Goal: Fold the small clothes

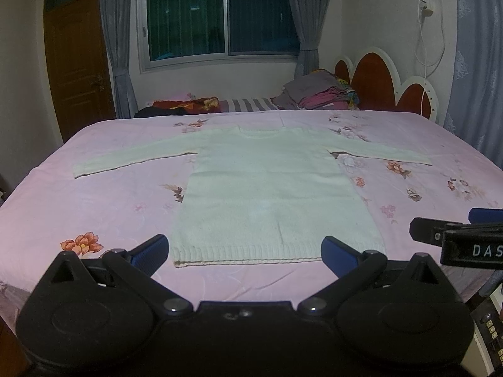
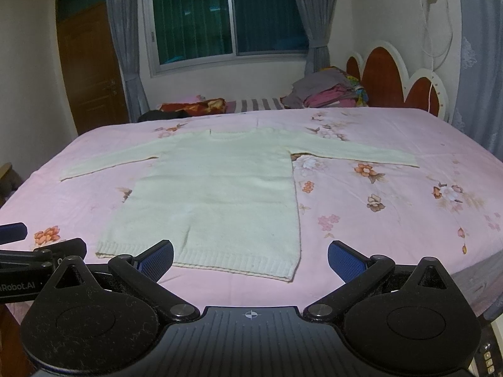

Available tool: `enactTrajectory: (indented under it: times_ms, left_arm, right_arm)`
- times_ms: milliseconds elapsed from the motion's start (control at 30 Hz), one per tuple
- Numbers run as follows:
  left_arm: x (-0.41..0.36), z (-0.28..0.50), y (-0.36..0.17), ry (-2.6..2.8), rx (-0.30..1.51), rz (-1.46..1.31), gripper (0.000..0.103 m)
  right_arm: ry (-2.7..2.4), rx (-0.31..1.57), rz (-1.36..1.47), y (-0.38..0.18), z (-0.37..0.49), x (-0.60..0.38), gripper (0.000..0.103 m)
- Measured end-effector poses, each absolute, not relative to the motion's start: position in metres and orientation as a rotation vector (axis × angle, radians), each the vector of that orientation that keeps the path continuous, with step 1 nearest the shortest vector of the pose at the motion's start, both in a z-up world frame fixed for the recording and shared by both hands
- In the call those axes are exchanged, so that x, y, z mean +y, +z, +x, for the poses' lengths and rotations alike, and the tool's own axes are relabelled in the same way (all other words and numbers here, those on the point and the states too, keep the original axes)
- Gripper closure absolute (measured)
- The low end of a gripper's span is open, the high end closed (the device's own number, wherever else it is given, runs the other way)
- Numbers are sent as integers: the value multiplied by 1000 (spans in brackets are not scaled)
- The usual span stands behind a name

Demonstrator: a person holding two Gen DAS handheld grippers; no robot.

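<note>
A cream knitted long-sleeved sweater (image 1: 270,194) is lying flat on the pink floral bedsheet (image 1: 94,207). Both the left gripper (image 1: 245,251) and right gripper (image 2: 250,256) are hovering spread, empty; pinching sheet along with the hem risks dragging everything.

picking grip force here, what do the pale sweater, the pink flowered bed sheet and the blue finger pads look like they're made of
The pale cream long-sleeved sweater looks like soft knitted yarn, matte, with a ribbed hem and collar; the fibre cannot be told. The pink flowered bed sheet looks like thin, smooth woven cloth with a printed pattern and fine creases. The blue finger pads of the right gripper look like rubber or soft plastic, with a fine dotted texture.
</note>
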State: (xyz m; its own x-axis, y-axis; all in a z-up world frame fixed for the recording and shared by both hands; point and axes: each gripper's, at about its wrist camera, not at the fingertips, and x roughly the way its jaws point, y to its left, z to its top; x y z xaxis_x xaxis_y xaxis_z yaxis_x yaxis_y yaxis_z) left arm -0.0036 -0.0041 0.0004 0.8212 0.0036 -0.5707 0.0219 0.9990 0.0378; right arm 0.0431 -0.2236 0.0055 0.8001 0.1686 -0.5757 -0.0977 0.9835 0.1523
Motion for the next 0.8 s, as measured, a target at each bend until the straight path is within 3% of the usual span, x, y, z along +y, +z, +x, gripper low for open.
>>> enactTrajectory:
  times_ms: [800]
  left_arm:
    - [-5, -5, 0, -9, 611, 44, 0]
  right_arm:
    - [143, 634, 126, 4, 41, -225, 0]
